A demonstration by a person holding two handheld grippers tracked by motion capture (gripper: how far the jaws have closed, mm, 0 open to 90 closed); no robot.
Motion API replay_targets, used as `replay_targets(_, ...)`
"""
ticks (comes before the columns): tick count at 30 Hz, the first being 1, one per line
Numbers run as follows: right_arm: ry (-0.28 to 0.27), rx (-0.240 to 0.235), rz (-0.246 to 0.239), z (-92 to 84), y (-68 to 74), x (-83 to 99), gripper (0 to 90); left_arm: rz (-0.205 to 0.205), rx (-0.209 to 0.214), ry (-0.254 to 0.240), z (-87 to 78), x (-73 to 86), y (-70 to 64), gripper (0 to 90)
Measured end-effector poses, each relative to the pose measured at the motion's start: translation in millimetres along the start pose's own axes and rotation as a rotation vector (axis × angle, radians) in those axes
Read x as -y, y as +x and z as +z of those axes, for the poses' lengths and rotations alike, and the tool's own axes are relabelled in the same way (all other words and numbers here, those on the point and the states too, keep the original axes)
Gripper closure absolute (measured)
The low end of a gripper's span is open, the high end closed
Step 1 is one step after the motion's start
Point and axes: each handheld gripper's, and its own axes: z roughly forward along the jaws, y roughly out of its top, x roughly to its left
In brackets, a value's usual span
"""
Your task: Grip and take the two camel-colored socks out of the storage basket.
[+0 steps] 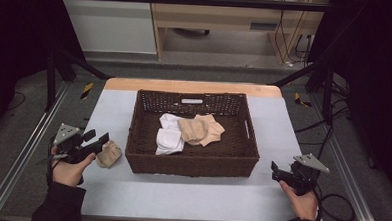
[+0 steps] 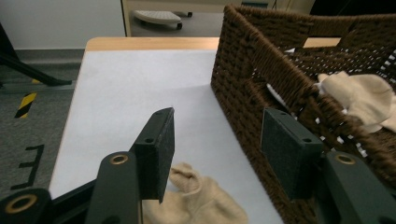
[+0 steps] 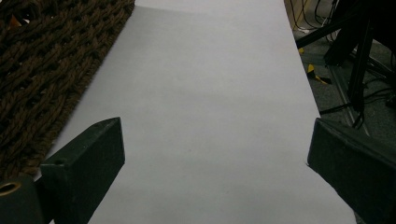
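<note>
Presently, a beige sock (image 1: 109,154) lies on the table (image 1: 190,190) near its left edge, just beside the basket's (image 1: 191,164) left wall. The left gripper (image 1: 96,141) is held over the sock with its jaws open; in the left gripper view the sock (image 2: 196,200) is seen low between the pads, which are not pressed on it. The step in hand is judged to be the sock's handling at the basket's side: either a release onto the table or the approach to a pick, which cannot be settled here.

If a pick follows, the jaws are to be lowered astride the bunched sock and closed on a thick fold, clear of the wall.

The right gripper (image 1: 277,173) is rested near the table's right edge, jaws wide open over bare table (image 3: 205,116), nothing between them.

The basket is rectangular, of dark brown woven wicker, coarse and ribbed, with a handle slot in each end wall. Inside lie white socks (image 1: 168,139) and beige socks (image 1: 200,129), soft, knitted and crumpled. The table surface is pale, smooth and matt, with a wooden strip at the far edge.
</note>
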Motion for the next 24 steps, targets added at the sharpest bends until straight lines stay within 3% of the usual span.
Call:
replay_targets(9,0.004,-0.003,-0.004,0.7,0.4,0.3,4.1,0.01,0.014,-0.065,-2.5,-19.3,-12.1,45.9)
replay_targets(12,0.006,-0.003,-0.001,1.2,0.3,0.1,4.0,0.031,0.04,-0.083,-1.8,-31.2,-20.2,45.9)
replay_targets(17,0.006,-0.002,0.003,1.0,0.1,0.2,3.9,0.027,0.058,-0.11,3.0,-43.1,-27.5,46.0)
replay_targets(24,0.006,0.003,0.002,1.2,0.2,0.0,3.8,0.067,0.096,-0.118,17.1,-60.3,-54.8,46.2)
